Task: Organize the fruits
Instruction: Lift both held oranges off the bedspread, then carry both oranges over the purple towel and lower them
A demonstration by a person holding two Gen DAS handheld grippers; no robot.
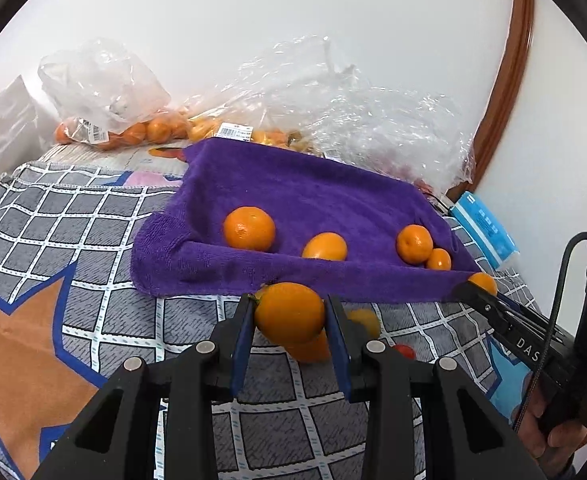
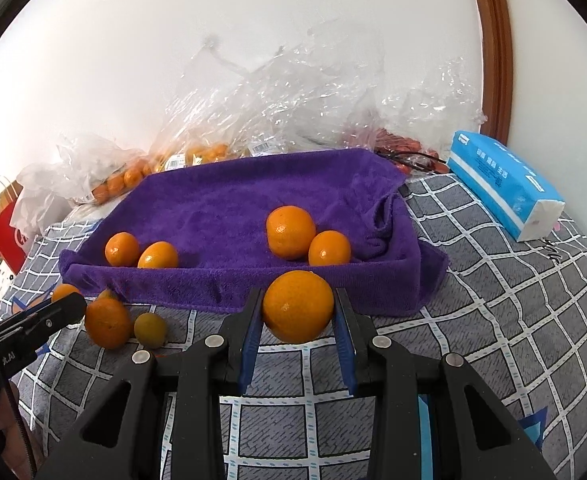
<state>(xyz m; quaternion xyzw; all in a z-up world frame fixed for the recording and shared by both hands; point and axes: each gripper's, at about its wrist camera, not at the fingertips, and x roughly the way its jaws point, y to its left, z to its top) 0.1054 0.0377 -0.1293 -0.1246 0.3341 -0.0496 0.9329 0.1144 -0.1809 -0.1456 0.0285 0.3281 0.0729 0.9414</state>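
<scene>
My left gripper (image 1: 289, 312) is shut on an orange (image 1: 289, 314), held just above the checked bedspread in front of the purple towel (image 1: 293, 192). My right gripper (image 2: 297, 312) is shut on another orange (image 2: 298, 306) at the towel's front edge; it also shows in the left wrist view (image 1: 473, 290). Several oranges lie on the towel, among them a large one (image 2: 290, 232) and a small one (image 2: 121, 248). Loose fruit lies on the bedspread below my left gripper, including a greenish one (image 2: 150, 330).
Clear plastic bags (image 1: 105, 92) with more oranges lie behind the towel against the white wall. A blue tissue pack (image 2: 505, 188) lies at the right. A red paper bag (image 2: 3, 232) stands at the far left. A brown door frame (image 2: 493, 40) runs up the right.
</scene>
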